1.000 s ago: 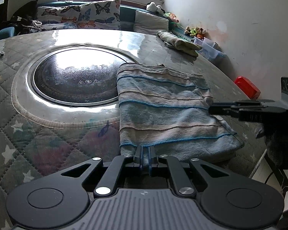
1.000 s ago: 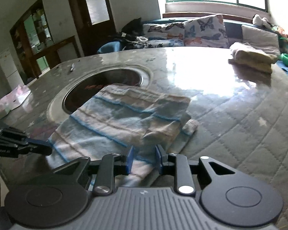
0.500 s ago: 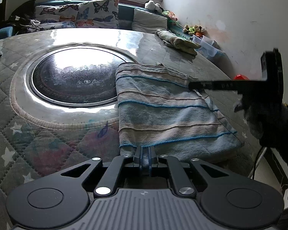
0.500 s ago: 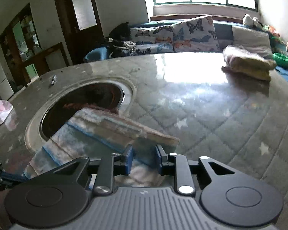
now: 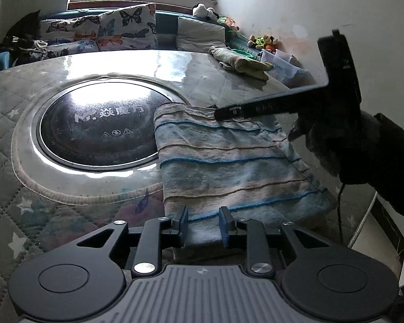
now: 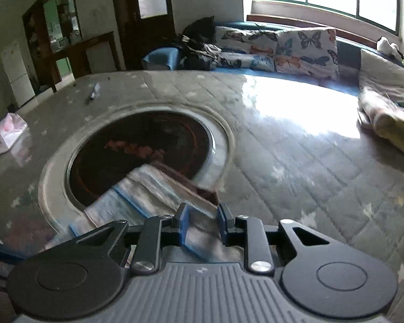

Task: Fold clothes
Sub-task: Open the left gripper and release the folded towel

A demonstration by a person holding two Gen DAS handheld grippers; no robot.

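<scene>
A striped blue and beige towel lies folded flat on the quilted table cover, right of the round dark inset. My left gripper is open, its fingers straddling the towel's near edge. My right gripper reaches in from the right, held by a gloved hand, with its tips at the towel's far edge. In the right wrist view that gripper is open, and the blurred far edge of the towel sits between its fingers.
A round dark glass inset fills the table's middle. A folded pile of cloth lies at the far right of the table. The table edge drops off just right of the towel. Butterfly cushions line a bench behind.
My left gripper has opened and let go of the towel's near edge. My right gripper has swung from the towel's right side up to its far edge.
</scene>
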